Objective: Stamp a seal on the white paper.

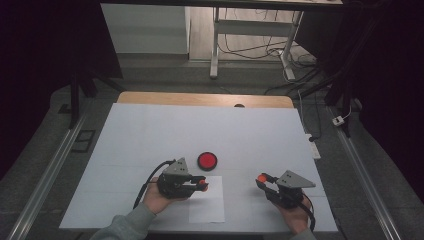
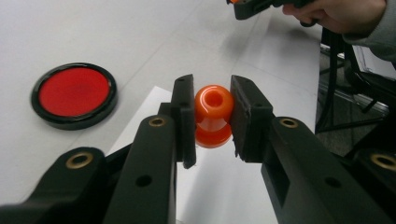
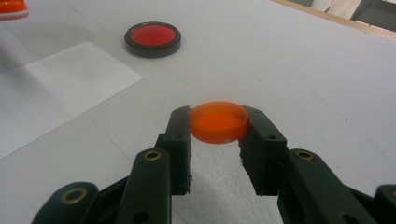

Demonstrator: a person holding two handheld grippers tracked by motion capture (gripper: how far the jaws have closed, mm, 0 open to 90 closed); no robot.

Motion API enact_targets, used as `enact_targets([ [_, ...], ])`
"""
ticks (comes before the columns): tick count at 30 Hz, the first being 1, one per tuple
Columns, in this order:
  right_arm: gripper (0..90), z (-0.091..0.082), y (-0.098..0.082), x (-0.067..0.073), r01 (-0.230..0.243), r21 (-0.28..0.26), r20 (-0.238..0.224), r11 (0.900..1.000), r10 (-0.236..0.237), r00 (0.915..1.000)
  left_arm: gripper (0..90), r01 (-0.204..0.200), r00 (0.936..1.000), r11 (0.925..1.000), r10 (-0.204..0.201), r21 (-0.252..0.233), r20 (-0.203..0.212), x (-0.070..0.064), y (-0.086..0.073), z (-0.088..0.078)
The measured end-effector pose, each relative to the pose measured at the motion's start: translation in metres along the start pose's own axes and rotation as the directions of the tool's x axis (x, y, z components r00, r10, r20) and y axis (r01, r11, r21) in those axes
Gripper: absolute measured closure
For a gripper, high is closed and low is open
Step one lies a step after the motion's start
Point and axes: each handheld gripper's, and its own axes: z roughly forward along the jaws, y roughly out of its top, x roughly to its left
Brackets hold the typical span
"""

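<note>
My left gripper (image 1: 199,184) hovers over a white paper sheet (image 1: 206,202), shut on a small orange knob with a hole in its top (image 2: 213,114); its pads press the knob from both sides. My right gripper (image 1: 262,179) sits to the right above the table, shut on a flat orange round cap (image 3: 218,122) held level between its jaws. The orange knob (image 1: 202,183) and the orange cap (image 1: 261,177) show as small bright spots at the fingertips. A red disc in a black rim (image 1: 207,160) lies on the table just beyond the left gripper.
The white table board (image 1: 150,130) stretches far and wide around the hands, with a wooden edge (image 1: 200,98) at the back. The red disc (image 2: 74,93) lies left of the knob; the red disc (image 3: 152,38) lies beyond the paper sheet (image 3: 60,84). Cables and table legs stand on the floor beyond.
</note>
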Motion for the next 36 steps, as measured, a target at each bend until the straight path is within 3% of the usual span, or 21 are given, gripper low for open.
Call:
enact_targets([
  [11,64.4,0.000,0.000,0.000,0.000,-0.001,-0.001,1.000,0.000,1.0000,71.7,-0.006,0.9999,0.9994,0.006,0.033,0.009,-0.003,-0.005,0.010],
  [22,64.4,0.001,0.000,0.001,0.001,0.003,-0.002,1.000,-0.001,1.0000,71.8,-0.020,0.9991,0.9977,0.023,0.064,-0.035,0.000,-0.012,0.024],
  [36,64.4,0.002,0.000,0.001,0.001,0.008,-0.005,1.000,-0.001,1.0000,71.8,-0.031,0.9988,0.9914,0.035,0.127,-0.034,0.002,-0.017,0.038],
])
